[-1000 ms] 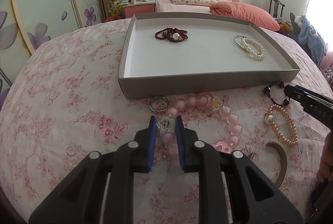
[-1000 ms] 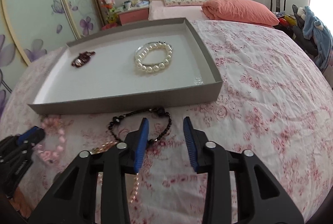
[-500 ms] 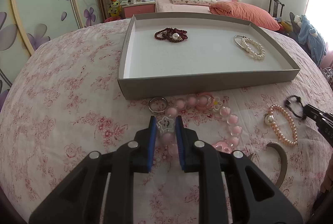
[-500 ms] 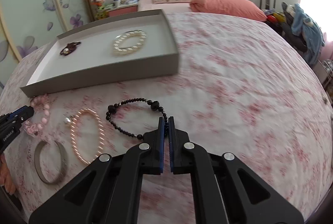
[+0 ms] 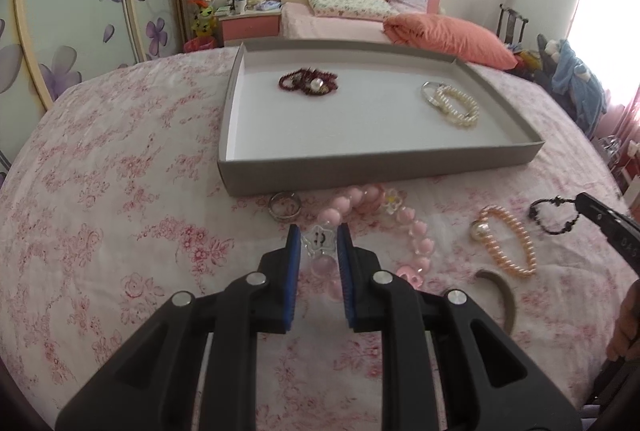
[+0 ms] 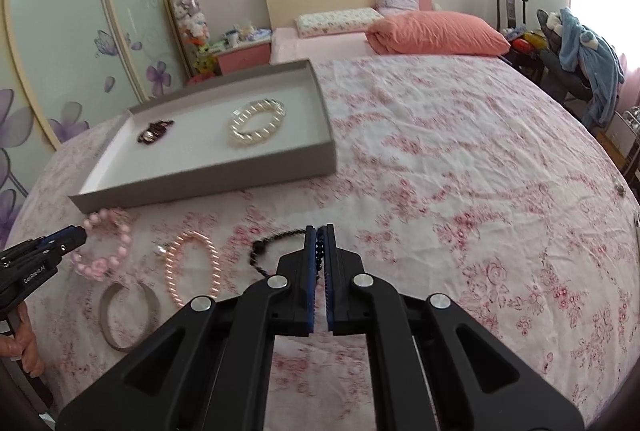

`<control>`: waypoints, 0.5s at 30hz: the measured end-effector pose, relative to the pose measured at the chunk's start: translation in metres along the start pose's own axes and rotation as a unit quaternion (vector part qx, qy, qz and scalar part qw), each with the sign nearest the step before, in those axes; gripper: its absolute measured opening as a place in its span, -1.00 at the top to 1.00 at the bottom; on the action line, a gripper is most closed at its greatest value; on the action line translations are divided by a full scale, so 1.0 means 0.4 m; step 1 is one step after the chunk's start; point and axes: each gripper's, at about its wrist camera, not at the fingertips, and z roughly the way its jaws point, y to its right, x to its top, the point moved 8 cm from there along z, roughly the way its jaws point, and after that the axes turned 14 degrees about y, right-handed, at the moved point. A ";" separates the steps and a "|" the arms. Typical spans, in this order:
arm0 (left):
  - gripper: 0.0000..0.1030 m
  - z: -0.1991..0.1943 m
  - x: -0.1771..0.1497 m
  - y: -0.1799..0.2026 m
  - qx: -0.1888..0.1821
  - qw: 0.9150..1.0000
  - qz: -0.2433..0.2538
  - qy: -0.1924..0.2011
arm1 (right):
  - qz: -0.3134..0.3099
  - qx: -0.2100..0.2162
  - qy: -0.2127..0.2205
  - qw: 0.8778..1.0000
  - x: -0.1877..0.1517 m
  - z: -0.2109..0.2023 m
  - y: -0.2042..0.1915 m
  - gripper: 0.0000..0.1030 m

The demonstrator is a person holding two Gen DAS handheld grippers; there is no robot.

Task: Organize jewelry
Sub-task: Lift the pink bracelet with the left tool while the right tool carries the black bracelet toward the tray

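left gripper [image 5: 318, 243]: jaws narrowly parted, gripping | right gripper [image 6: 319, 243]: jaws clamped

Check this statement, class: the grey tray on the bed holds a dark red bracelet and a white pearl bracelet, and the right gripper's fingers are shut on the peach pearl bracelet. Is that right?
Not quite. The right gripper is shut on the black bead bracelet, as the right wrist view shows; the peach pearl bracelet lies untouched on the bedspread. The grey tray does hold the dark red bracelet and white pearl bracelet.
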 end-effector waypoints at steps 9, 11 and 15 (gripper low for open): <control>0.63 -0.058 0.049 0.045 -0.044 0.998 -0.006 0.044 | -0.012 0.035 0.052 0.998 0.062 -0.044 -0.065 0.91; 0.63 -0.070 0.057 0.054 -0.052 0.997 -0.008 0.052 | -0.013 0.042 0.062 0.997 0.074 -0.053 -0.076 0.91; 0.63 -0.091 0.073 0.068 -0.066 0.996 -0.011 0.065 | -0.016 0.051 0.078 0.996 0.088 -0.071 -0.093 0.91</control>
